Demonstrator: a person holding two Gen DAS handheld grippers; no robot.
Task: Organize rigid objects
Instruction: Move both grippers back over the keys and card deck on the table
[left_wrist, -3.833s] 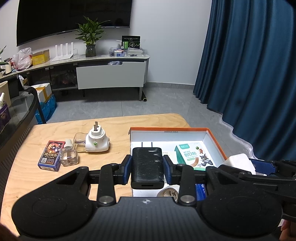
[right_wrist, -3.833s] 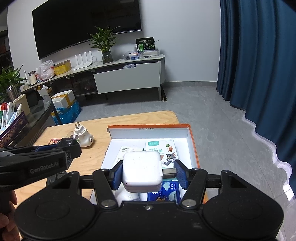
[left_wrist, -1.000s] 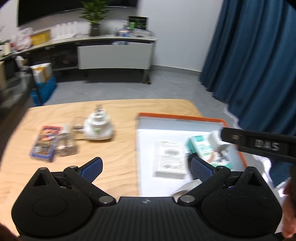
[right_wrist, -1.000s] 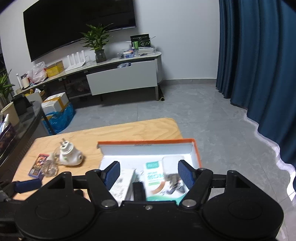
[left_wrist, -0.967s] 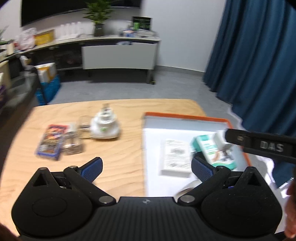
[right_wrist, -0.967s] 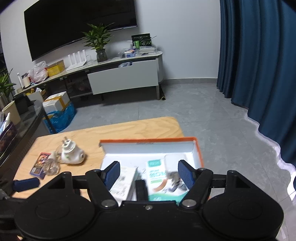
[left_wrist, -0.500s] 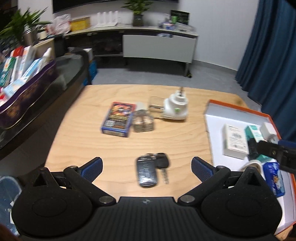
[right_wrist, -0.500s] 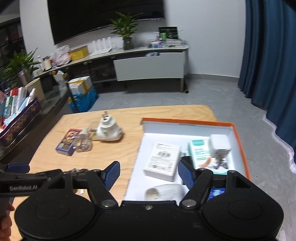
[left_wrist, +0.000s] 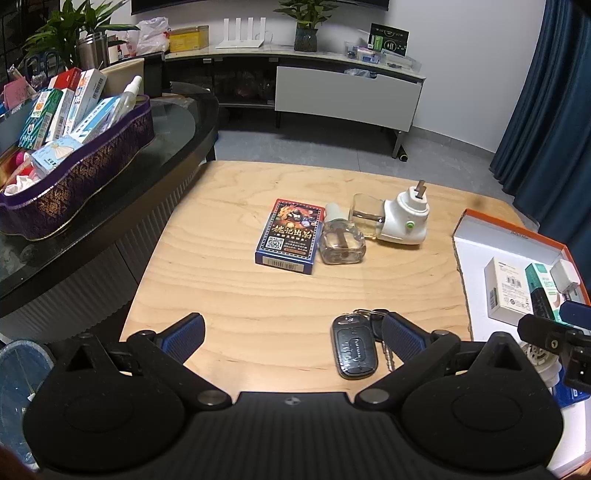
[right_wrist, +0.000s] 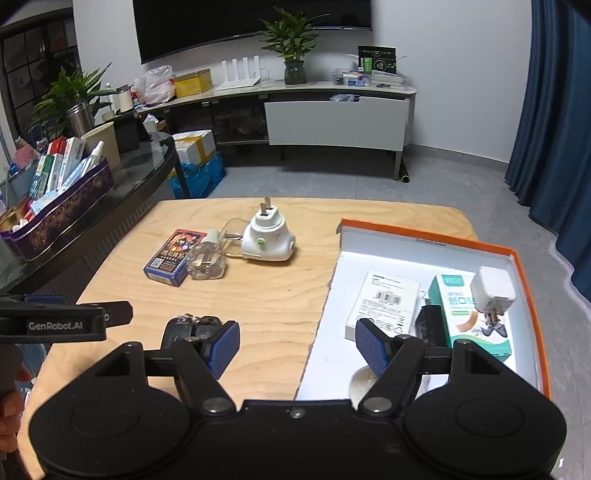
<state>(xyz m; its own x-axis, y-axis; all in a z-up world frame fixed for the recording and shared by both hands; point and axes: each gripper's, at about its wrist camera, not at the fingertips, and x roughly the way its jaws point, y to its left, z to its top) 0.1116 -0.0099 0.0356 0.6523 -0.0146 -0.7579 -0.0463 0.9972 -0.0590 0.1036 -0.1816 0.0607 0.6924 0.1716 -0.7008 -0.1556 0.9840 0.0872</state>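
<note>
A: Left gripper (left_wrist: 292, 336), bottom of the left wrist view: jaws spread wide, nothing between them. A car key (left_wrist: 354, 347) lies on the wooden table (left_wrist: 229, 280) just inside the right finger, lower centre-right.

B: Right gripper (right_wrist: 296, 345), lower middle of the right wrist view: jaws also released and empty. It hangs over the left edge of the orange-rimmed box (right_wrist: 532, 295).

A: Box contents, right half of that view: white carton (right_wrist: 384, 302), teal carton (right_wrist: 469, 314) with a white charger (right_wrist: 493, 291) lying on it, a black block (right_wrist: 430, 325) between the cartons, and a white round item partly hidden by the finger.

B: Centre of the table: card pack (left_wrist: 290, 236), clear bottle (left_wrist: 341, 240) touching it, white plug-in unit (left_wrist: 404, 221) just beside.
</note>
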